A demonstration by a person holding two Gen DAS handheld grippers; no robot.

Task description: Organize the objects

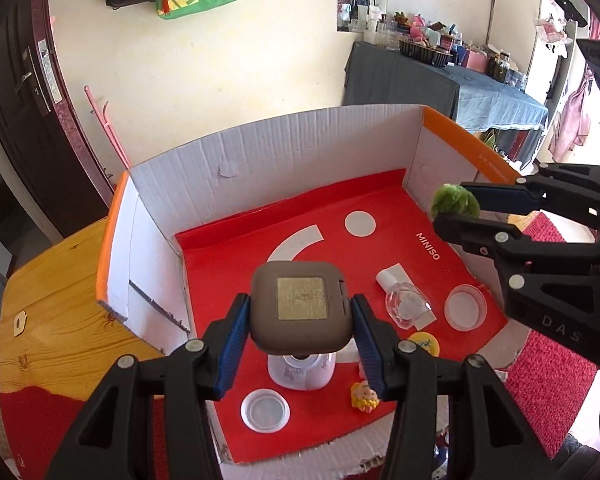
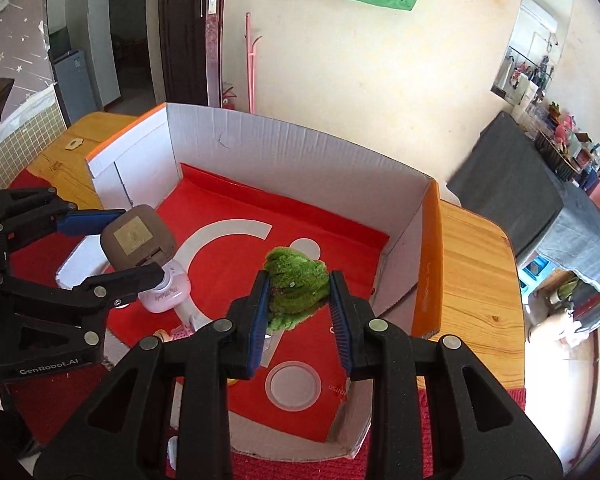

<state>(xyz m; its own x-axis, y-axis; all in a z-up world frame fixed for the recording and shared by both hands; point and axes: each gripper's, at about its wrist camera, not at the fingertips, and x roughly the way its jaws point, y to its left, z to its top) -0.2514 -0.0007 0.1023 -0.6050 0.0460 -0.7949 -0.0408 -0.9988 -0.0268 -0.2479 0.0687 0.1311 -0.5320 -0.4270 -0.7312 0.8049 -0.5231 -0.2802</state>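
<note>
Brown square case [image 1: 299,305] is pinched between the left gripper [image 1: 299,322] fingers, above the box [image 1: 260,152]. Right gripper [image 2: 300,304] fingers squeeze a green fuzzy lump [image 2: 298,280].

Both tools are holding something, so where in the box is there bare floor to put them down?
Free: the red floor along the back wall, between the left wall and the white dot. Crowded: the near half, with clear bottle, round lids, white jar, yellow figurine.

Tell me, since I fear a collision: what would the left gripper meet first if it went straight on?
Probably the red box floor beyond the brown square case that the left gripper holds; depth is unclear.
</note>
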